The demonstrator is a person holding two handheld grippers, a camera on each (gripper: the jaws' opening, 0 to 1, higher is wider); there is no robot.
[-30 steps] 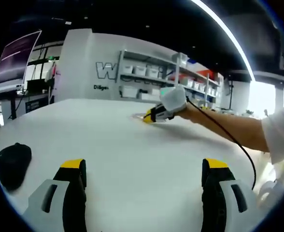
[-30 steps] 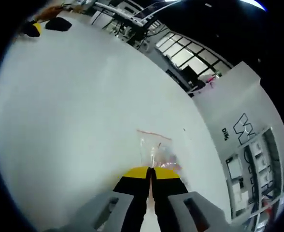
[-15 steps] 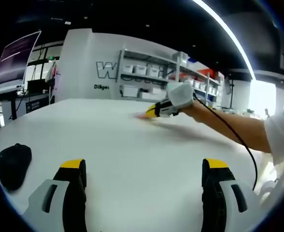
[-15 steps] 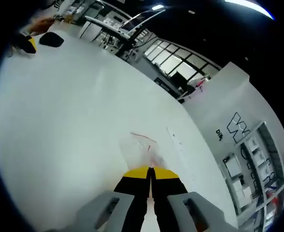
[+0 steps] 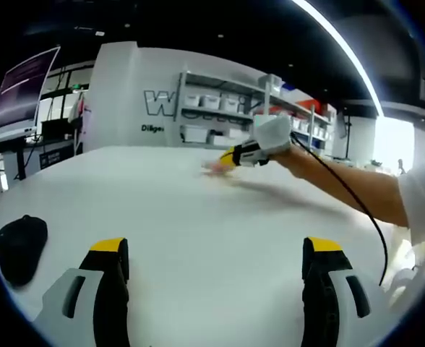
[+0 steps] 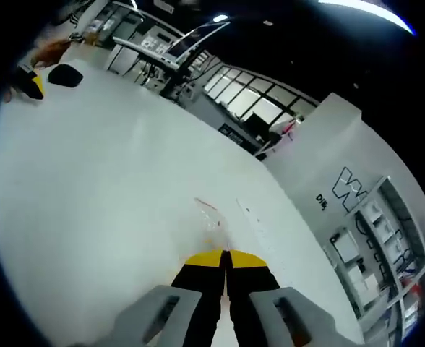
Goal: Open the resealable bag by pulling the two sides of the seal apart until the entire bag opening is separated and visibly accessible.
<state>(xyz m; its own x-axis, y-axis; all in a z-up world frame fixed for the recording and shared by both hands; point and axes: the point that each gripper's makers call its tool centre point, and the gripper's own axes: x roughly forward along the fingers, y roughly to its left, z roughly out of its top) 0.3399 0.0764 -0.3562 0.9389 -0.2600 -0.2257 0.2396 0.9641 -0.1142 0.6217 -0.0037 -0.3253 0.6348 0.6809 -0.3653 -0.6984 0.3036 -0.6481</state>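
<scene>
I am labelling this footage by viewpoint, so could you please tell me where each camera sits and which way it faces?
Left gripper view: rides the open left gripper low over the white table, facing wall shelves; the person's forearm carries the right gripper and the bag.
Right gripper view: rides the right gripper, tilted down across the table, jaws together on the clear resealable bag.
Shared: the table, the black mouse-like object and the right gripper.

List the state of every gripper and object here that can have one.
Right gripper: jaws shut on the resealable bag, held above the table.
Resealable bag: clear, pinched at one end, hanging past the jaws; seal state unclear.
Left gripper: jaws wide open, holding nothing, low over the white table.
Black object: resting on the table, untouched.
</scene>
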